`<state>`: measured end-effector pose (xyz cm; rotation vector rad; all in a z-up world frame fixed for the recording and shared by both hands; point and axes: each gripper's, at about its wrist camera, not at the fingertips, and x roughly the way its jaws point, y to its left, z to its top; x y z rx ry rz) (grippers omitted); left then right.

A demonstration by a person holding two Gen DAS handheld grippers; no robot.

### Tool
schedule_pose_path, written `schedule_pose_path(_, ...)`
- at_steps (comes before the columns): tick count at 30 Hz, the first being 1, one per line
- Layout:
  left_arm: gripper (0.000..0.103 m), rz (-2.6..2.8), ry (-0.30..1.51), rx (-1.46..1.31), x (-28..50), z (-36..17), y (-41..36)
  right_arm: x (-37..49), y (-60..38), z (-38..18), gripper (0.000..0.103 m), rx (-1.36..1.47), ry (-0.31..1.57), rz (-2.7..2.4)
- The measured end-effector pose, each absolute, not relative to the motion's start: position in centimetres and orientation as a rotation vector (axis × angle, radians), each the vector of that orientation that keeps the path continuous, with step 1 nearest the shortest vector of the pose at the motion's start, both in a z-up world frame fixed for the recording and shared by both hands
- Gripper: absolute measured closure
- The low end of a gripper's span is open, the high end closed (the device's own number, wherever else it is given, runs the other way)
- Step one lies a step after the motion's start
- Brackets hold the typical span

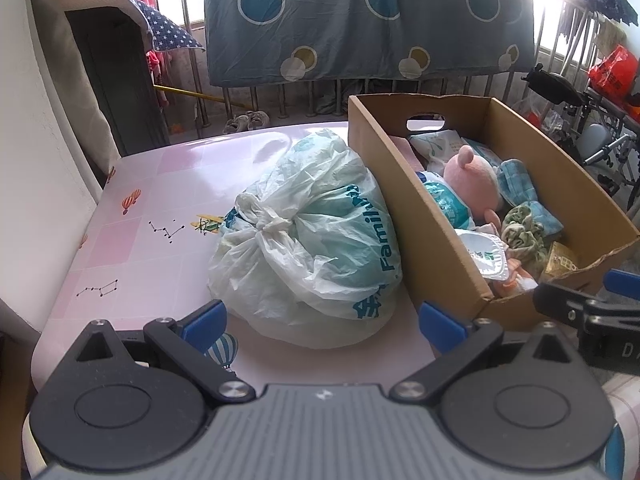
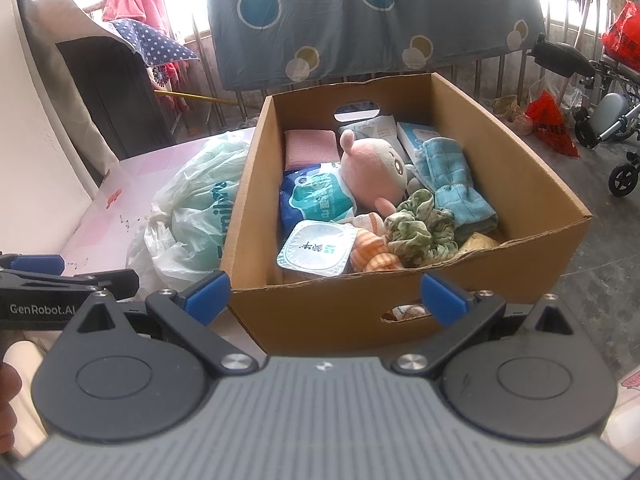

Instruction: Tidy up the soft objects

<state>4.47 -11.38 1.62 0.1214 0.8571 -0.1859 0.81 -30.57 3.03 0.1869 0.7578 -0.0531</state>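
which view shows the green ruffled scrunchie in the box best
The right wrist view: the green ruffled scrunchie lies fully exposed near the front of the brown cardboard box. In the left wrist view it appears smaller, seen side-on beyond the box wall.

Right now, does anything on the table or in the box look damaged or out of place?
The cardboard box has a ragged, torn near rim, and its near handle hole is ripped too. The knotted plastic bag lies outside, slumped against the box's left wall, while the other soft things are inside. Nothing looks spilled.
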Motion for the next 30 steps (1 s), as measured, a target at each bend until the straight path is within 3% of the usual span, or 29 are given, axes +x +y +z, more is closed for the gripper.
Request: schedule_pose_path(30, 0.0, -0.181, 0.848, 0.122, 4.53, 1.96, -11.21, 1.05, -30.55, 3.44, 0.001, 0.182, 0.756, -0.037)
